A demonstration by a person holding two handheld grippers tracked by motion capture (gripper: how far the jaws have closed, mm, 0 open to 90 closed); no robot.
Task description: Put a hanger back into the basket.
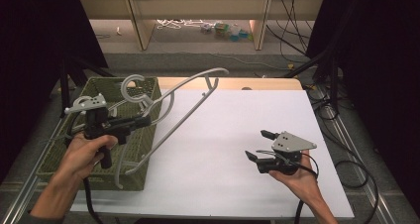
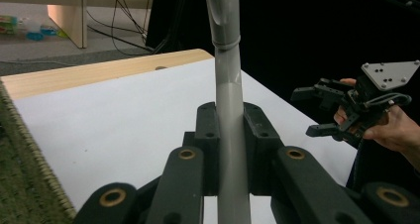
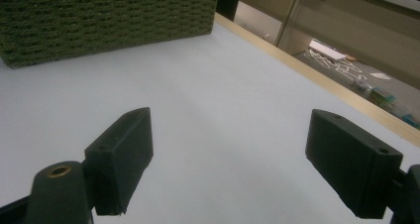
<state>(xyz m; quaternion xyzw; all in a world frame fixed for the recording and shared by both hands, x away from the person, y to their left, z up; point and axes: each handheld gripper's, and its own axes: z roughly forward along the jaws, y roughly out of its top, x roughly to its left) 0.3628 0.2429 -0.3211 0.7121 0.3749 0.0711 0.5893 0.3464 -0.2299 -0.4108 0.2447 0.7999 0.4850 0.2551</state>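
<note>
Gripping grey hanger over basket at 9 o'clock, left gripper is clamping it; right gripper is idling wide open, empty. Hanger risks snagging basket rim.

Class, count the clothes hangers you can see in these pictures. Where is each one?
1. The grey hanger is held by the left hand-held gripper over the green basket, its arm reaching above the table. Others may lie hidden inside the basket.

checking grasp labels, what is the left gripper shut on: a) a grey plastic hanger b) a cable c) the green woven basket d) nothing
a: the left gripper has its jaws closed on the grey hanger, held over the basket; the right gripper is open.
</note>
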